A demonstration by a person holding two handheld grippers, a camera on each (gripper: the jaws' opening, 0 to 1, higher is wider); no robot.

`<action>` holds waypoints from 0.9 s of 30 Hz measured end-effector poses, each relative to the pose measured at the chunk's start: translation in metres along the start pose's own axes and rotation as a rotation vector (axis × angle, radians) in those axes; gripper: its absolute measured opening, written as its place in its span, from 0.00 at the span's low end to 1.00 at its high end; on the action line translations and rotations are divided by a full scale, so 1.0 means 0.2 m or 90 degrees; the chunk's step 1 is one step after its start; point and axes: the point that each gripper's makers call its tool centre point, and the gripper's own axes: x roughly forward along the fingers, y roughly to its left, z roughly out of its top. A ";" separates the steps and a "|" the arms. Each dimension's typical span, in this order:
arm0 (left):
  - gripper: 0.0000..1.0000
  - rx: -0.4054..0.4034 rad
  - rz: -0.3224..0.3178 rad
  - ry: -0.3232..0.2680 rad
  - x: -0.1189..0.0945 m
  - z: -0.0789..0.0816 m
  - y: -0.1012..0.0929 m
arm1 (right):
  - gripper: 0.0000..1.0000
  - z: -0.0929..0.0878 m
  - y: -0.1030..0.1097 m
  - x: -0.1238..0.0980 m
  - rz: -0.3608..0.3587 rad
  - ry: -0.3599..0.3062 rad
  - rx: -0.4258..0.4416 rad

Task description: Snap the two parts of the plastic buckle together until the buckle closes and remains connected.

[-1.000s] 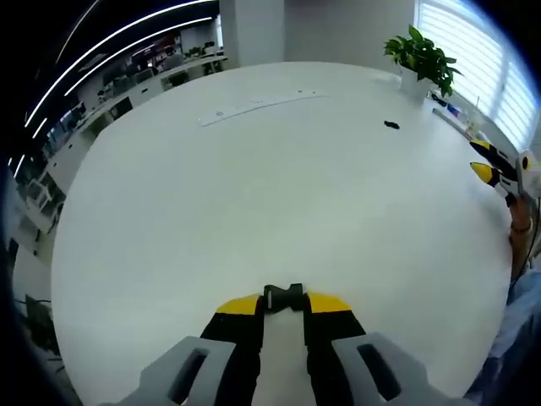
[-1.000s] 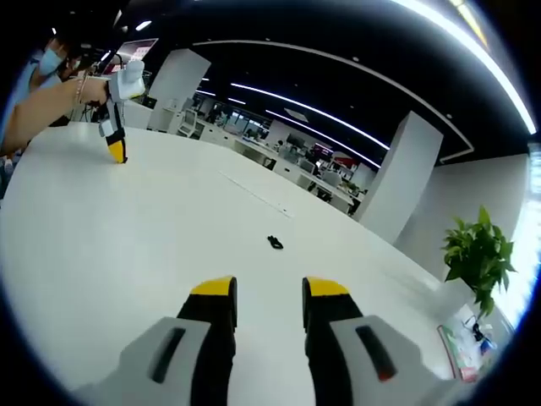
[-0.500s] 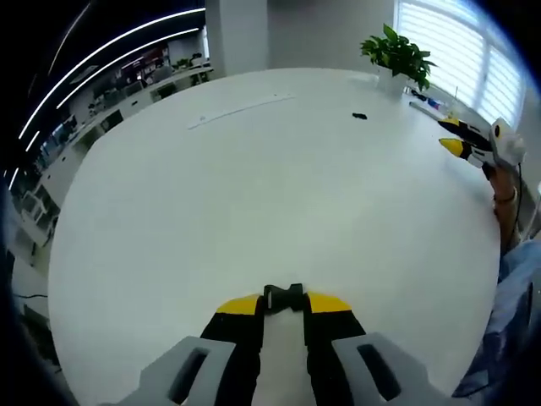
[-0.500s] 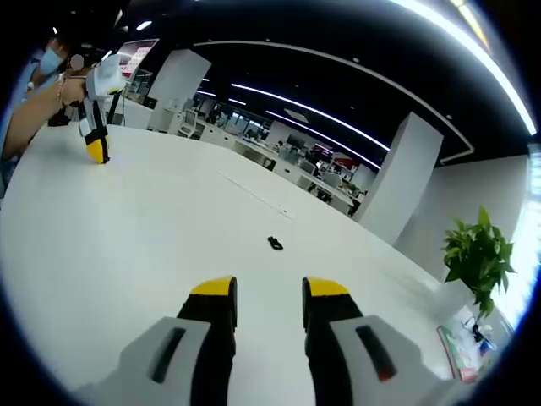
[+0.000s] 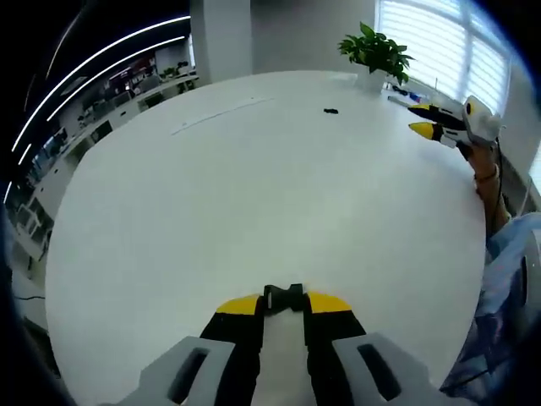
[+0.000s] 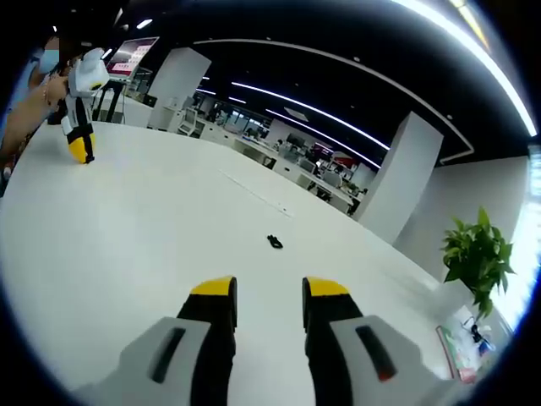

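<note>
Change since a second ago: left gripper (image 5: 284,306) has swung, so the plant and far buckle part drift leftward in its view; in the right gripper view the left gripper (image 6: 79,135) has slid further toward the far left edge of the worktop (image 6: 152,245), while that view itself holds steady.
Held part: a black buckle half (image 5: 283,297) sits clamped between the left gripper's yellow-tipped fingers (image 5: 239,304), just above the worktop (image 5: 254,186).
Loose part: the other buckle part (image 6: 275,243) lies alone on the white worktop, ahead of the right gripper (image 6: 269,298) and well apart from it; in the left gripper view it is a small dark speck (image 5: 330,110) near the potted plant (image 5: 374,52).
Right fingers: apart, with nothing between them, hovering over bare worktop.
Step in hand: likely the reach for the loose part, not yet begun in earnest.
Risk, distance: the two halves are far apart, and the left gripper seems to be heading away, so the mating may start from a poor angle.
Risk, pick-up: the loose part is small and flat; fingers closing off-centre could skate it across the smooth worktop or pinch its release tabs.
Risk, alignment: which end of the held half faces outward cannot be told; a wrong facing would block the snap.
Risk, visibility: a part pushed toward the worktop edge could leave the workspace.
</note>
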 end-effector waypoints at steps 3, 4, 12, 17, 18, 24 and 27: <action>0.18 0.009 -0.006 -0.004 0.00 0.00 -0.02 | 0.30 0.00 0.00 0.00 -0.001 0.001 -0.001; 0.18 0.011 -0.008 -0.005 0.01 0.01 -0.02 | 0.30 0.00 0.00 0.00 -0.001 0.001 -0.001; 0.18 0.021 -0.017 -0.026 -0.02 0.01 -0.04 | 0.31 0.02 0.01 0.00 0.001 -0.003 -0.008; 0.18 0.030 -0.025 -0.058 -0.04 0.00 -0.06 | 0.31 0.03 0.00 -0.01 -0.005 -0.005 -0.014; 0.18 0.031 -0.027 -0.065 -0.04 0.00 -0.06 | 0.31 0.03 0.00 -0.01 -0.005 -0.005 -0.015; 0.21 0.057 -0.027 -0.102 -0.06 -0.01 -0.07 | 0.31 0.02 0.02 -0.01 -0.003 -0.002 -0.021; 0.23 0.070 -0.020 -0.114 -0.07 -0.01 -0.07 | 0.31 0.02 0.02 -0.02 -0.002 -0.002 -0.022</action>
